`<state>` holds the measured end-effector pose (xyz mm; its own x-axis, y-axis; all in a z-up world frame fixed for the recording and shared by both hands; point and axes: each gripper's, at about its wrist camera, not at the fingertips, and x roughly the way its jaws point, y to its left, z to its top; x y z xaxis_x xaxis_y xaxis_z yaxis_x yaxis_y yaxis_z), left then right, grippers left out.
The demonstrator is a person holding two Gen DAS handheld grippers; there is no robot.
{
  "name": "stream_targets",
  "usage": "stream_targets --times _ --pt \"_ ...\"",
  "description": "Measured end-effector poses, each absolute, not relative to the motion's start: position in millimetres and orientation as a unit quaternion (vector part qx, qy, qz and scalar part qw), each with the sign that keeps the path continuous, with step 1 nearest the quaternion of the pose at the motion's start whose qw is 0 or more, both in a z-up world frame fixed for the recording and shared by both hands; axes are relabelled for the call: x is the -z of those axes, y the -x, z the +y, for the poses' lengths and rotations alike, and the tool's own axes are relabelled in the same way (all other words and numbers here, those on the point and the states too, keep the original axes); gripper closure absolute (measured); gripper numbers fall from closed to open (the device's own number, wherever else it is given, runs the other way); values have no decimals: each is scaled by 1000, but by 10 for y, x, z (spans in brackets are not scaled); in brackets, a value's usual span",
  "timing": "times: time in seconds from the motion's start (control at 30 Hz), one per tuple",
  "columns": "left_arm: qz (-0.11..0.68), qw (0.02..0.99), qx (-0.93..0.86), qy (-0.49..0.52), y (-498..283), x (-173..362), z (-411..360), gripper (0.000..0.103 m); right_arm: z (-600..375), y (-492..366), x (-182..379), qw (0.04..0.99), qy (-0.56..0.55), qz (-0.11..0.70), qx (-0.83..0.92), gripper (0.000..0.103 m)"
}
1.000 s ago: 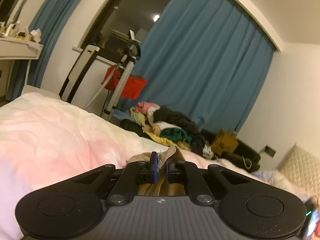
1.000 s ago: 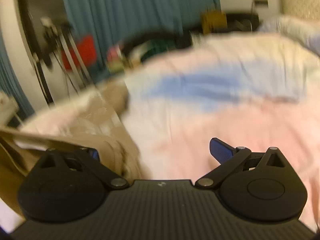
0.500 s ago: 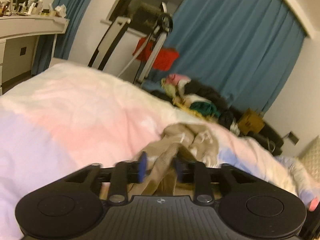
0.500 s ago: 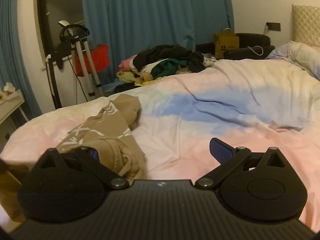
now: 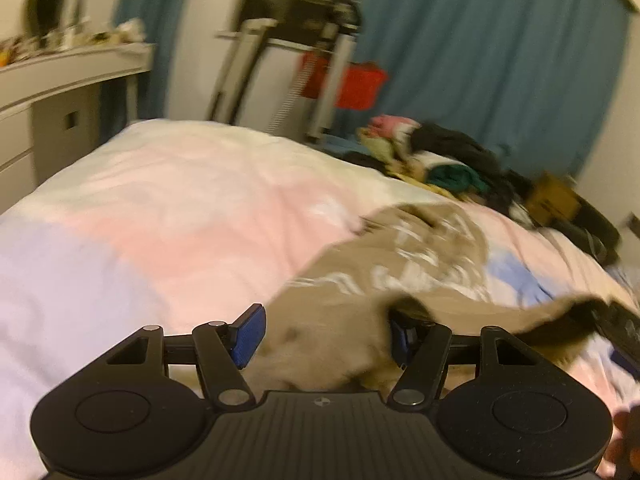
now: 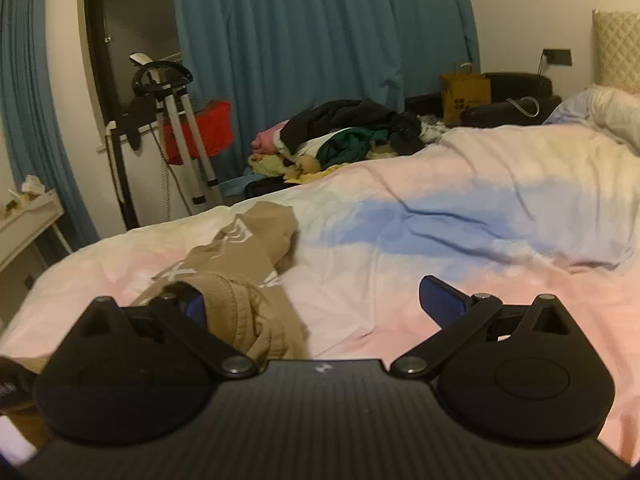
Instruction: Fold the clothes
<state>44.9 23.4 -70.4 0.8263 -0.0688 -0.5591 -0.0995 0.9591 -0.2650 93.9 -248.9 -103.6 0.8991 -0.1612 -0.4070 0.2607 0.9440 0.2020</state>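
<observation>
Broadly, the bed [image 6: 480,216] is a soft, rumpled quilt in pink, blue and cream, and the tan garment [image 6: 248,248] with white print lies crumpled on it toward the foot end, not flat. The left gripper [image 5: 324,336] has its fingers spread wide with cloth bunched between them (blurred, so contact is unclear); the right gripper [image 6: 312,300] is also wide, its left finger against a thick ribbed hem. The limp knit could snag and drag, spoiling any crease.
</observation>
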Motion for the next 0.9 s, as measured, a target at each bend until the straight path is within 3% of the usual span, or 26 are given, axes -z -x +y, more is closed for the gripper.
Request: stream_targets --times 0.2,0.33,0.5,0.77,0.9 --pt "303 937 -44 167 -260 605 470 30 -2612 -980 1068 962 -133 199 134 0" --pt "330 936 -51 111 -123 606 358 25 -2672 -978 1057 961 -134 195 147 0" --pt "277 952 -88 99 -64 380 350 19 -2703 -912 838 969 -131 160 133 0" --pt "153 974 -73 153 -188 -921 498 19 -2753 -630 -596 989 -98 59 92 0" --pt "65 986 -50 146 -138 -1905 457 18 -2805 -445 -1405 994 -84 7 72 0"
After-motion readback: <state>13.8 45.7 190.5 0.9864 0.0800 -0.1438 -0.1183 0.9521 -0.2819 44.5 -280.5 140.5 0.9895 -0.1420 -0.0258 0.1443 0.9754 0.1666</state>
